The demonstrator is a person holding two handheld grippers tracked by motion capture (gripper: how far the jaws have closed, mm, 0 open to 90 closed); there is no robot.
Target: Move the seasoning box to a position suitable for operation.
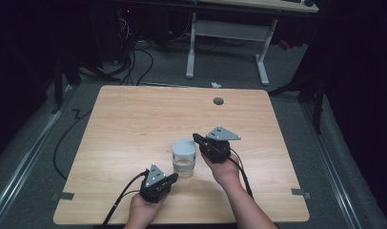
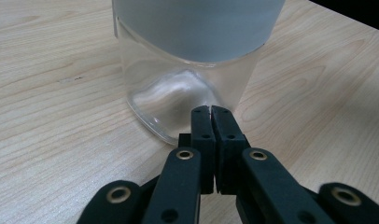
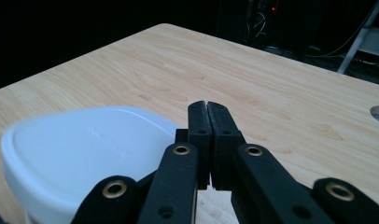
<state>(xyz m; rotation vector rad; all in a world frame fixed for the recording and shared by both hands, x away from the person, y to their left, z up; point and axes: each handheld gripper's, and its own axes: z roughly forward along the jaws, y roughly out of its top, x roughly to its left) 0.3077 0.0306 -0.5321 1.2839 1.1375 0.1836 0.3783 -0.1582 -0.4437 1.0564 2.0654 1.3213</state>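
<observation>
From the high view, a clear jar (image 1: 184, 158) with a pale lid stands on the counter (image 1: 134, 124) between the left gripper (image 1: 171, 178) and right gripper (image 1: 197, 138).

In the left gripper view, the jar's top is cut off; the jaws are together, tips just before its base.

In the right gripper view, jaws are together beside the lid (image 3: 75, 158), over its edge.

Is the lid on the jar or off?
On. The white lid sits on top of the glass jar, which stands upright on the table.
</observation>
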